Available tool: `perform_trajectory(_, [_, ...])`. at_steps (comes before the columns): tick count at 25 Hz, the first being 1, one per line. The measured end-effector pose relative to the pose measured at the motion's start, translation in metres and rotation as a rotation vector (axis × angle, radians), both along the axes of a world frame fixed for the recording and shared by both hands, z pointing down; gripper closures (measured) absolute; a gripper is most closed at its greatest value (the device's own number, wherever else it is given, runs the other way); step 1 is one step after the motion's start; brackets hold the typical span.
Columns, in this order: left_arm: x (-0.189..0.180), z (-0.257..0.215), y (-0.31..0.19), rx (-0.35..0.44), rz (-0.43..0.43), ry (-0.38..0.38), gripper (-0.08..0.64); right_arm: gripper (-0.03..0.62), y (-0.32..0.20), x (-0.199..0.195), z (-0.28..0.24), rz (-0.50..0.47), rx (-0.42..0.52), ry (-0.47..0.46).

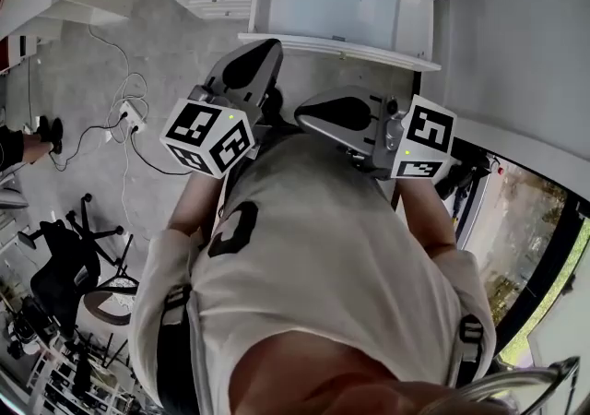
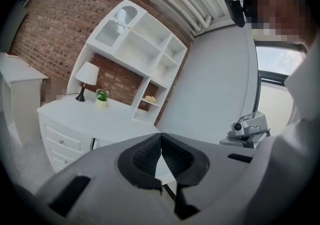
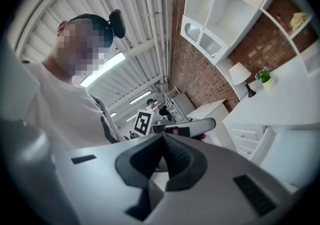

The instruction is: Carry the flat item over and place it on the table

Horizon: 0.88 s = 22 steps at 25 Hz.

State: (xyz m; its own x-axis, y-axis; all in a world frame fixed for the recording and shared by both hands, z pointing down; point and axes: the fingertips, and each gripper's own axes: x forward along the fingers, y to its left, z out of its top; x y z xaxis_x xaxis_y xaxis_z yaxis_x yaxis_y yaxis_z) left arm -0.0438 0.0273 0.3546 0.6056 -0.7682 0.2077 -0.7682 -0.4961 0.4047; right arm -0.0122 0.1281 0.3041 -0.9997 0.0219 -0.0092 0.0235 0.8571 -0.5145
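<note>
Left gripper (image 2: 161,139): jaws together, nothing between them. Right gripper (image 3: 163,141): likewise closed and empty. Flat item: in no view, place unknown. White desk (image 2: 105,119): lamp (image 2: 87,76) and potted plant (image 2: 102,96) along its rear edge. Handling, presumed: thin, light; pinch at opposite edges.

The white table (image 2: 120,119) bears a white lamp (image 2: 87,76) and a small potted plant (image 2: 102,98).
</note>
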Motion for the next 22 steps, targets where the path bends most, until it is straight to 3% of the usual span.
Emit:
perform_trajectory(5, [-0.039,0.001,-0.019,0.000,-0.031,0.044,0.540,0.583,-0.036,-0.030,0.015,0.103,0.048,0.146])
perform_trajectory(7, [-0.049,0.000,-0.027,0.011,-0.037,0.049,0.540,0.375,-0.040,-0.050,0.021,0.070,0.101,0.219])
perform_trajectory(10, [-0.059,-0.004,-0.038,0.022,-0.042,0.071,0.540,0.442,-0.052,-0.074,0.025,0.061,0.183,0.286])
perform_trajectory(15, [-0.075,-0.003,-0.055,0.020,-0.059,0.090,0.540,0.463,-0.067,-0.104,0.024,0.059,0.265,0.320])
perform_trajectory(18, [-0.083,-0.001,-0.063,0.018,-0.063,0.093,0.540,0.542,-0.077,-0.115,0.024,0.075,0.295,0.328])
perform_trajectory(22, [-0.095,0.000,-0.073,0.015,-0.056,0.097,0.540,0.581,-0.085,-0.127,0.026,0.071,0.302,0.344])
